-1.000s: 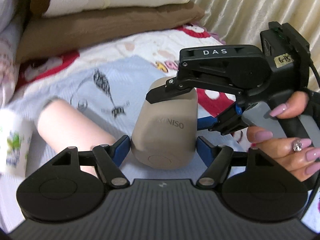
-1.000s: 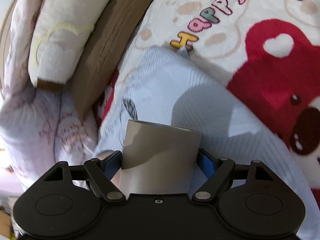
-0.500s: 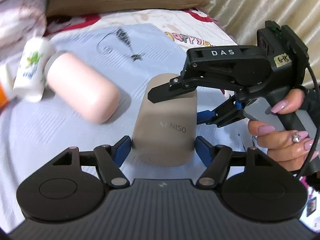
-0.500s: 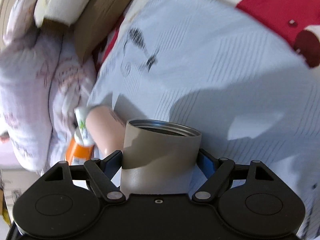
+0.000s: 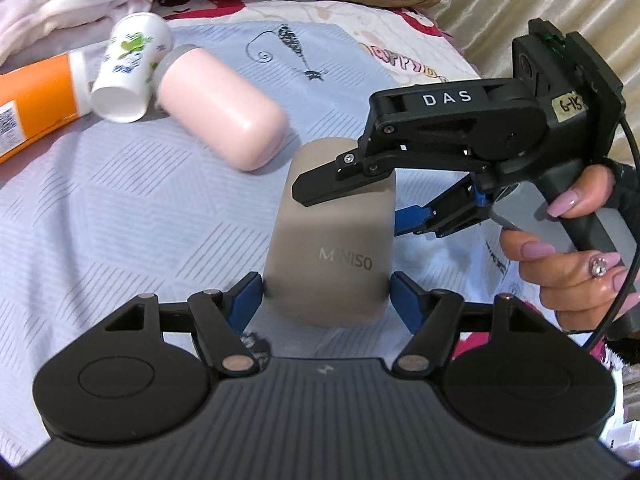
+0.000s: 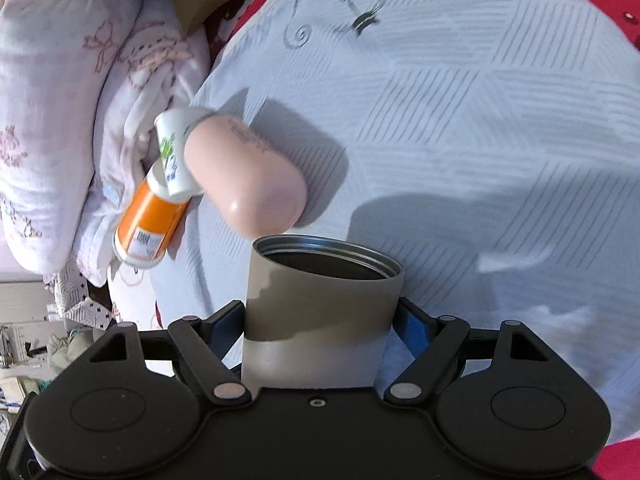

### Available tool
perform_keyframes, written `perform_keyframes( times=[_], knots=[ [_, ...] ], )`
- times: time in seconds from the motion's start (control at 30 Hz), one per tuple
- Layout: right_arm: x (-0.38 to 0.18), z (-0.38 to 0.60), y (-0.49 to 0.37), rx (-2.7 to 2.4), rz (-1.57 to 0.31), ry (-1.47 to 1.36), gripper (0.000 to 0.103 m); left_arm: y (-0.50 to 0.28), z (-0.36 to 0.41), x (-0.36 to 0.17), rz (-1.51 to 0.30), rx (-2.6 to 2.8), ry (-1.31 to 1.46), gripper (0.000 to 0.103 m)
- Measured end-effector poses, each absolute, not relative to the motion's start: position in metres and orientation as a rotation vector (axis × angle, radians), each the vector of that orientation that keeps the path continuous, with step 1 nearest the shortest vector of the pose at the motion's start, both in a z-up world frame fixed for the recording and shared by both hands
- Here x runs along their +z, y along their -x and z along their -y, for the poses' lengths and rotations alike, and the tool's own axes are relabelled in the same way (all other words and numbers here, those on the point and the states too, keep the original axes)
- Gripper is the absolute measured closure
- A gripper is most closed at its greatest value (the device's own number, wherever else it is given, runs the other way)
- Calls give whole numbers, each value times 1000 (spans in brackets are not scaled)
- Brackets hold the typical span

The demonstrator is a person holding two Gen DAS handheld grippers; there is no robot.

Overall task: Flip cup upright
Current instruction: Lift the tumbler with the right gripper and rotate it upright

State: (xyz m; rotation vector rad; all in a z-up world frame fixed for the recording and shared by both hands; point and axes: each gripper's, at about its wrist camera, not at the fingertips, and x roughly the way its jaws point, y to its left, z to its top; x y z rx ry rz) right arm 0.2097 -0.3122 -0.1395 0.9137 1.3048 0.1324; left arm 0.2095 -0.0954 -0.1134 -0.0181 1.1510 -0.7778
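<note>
Both tongs, left [image 5: 326, 296] and right [image 6: 322, 320], clamp the cup [image 5: 332, 236].

Cup [image 5: 332, 240] on bedspread [image 5: 120, 220], tumbler [image 5: 224, 116] behind-left, paper cup [image 5: 130, 76] and bottle [image 5: 36, 96] farther left

1. My left gripper [image 5: 326, 298] is matte black, with blue finger pads [image 5: 245, 298] and silver pivot screws.
2. My right gripper [image 5: 356, 204] reads "DAS", with a handwritten yellow tag and black cable.
3. My right hand [image 5: 576, 248] wears long pink nails.
</note>
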Motion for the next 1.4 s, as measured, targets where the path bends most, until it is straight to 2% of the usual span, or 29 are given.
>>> perform_keyframes(
  times=[0.43,0.7,0.83,1.13,1.4],
  knots=[
    [-138,271,-230,148,-1329,-805,19,-212,68,-118,-1144,-764,40,34],
    [-155,278,-229,148,-1410,-920,14,-213,71,-121,-1106,-798,40,32],
    [-153,274,-228,160,-1371,-914,20,-208,69,-122,-1080,-795,28,33],
    [-105,231,-219,312,-1155,-488,21,-196,52,-119,-955,-825,13,35],
    [-94,196,-221,393,-968,-197,21,-192,43,-126,-795,-744,-40,35]
  ],
)
